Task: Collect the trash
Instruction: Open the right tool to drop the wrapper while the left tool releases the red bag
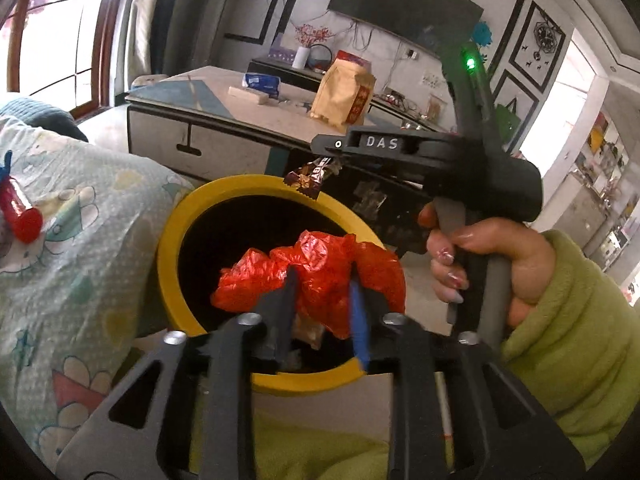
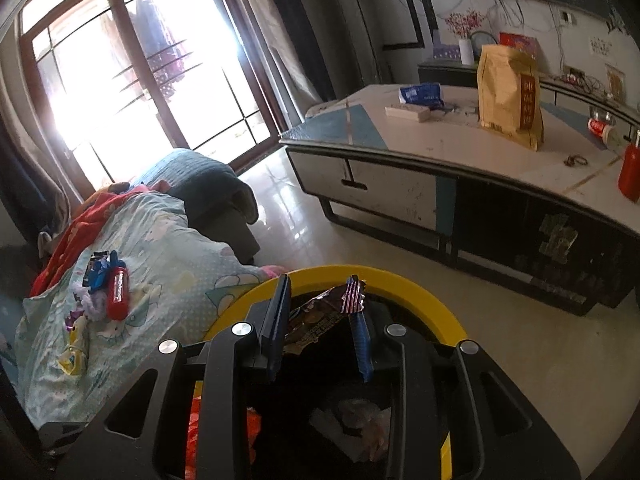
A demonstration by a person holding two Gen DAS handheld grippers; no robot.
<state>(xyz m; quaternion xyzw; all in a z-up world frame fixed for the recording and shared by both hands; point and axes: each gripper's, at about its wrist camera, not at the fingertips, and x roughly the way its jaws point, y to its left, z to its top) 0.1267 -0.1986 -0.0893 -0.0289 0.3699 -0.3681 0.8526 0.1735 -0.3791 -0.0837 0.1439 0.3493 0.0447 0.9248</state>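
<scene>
Risk: the red plastic bag (image 1: pixel 316 276), billowing wide of the left gripper (image 1: pixel 322 300), could snag the yellow-rimmed bin (image 1: pixel 172 240) and spill outside.
Jaws: left pinching the red bag; right gripper (image 2: pixel 320 320) pinching a brown snack wrapper (image 2: pixel 320 320) over the rim.
Bin: pale crumpled scraps low inside.
Remaining: wrappers (image 2: pixel 96 276) on the blanket (image 2: pixel 180 256) beside the bin.

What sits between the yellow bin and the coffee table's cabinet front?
Only bare tiled floor separates the yellow bin from the coffee table; the right wrist view shows it.
</scene>
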